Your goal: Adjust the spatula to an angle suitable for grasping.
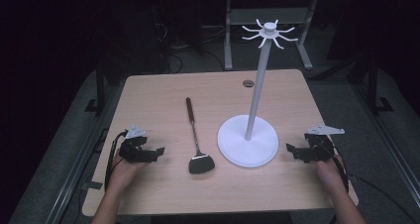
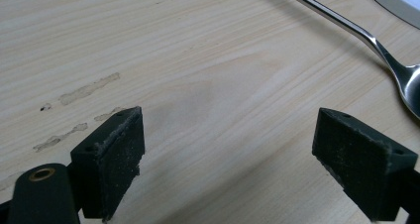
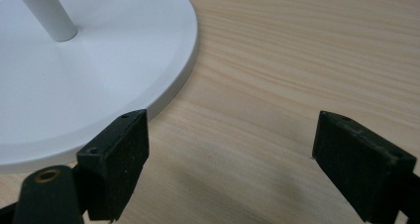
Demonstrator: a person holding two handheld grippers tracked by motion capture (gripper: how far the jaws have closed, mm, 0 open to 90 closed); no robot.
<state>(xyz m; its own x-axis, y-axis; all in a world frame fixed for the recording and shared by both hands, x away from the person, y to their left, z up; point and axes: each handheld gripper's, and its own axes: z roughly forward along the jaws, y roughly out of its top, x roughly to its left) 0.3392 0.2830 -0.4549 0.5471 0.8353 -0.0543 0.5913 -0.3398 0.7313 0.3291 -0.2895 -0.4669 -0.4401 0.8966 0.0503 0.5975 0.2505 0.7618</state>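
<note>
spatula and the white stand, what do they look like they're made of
Spatula: the shaft looks like polished metal, since it shines and mirrors light in the left gripper view; the dark handle and black blade could be plastic or wood, too small to tell. White stand: smooth matt white, with a soft sheen on its round base, so probably painted metal or plastic.

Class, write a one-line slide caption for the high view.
Two open grippers flank a spatula and white hook stand.

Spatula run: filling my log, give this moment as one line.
left tongs open, empty | right tongs open, empty | spatula flat on table | stand upright
</note>
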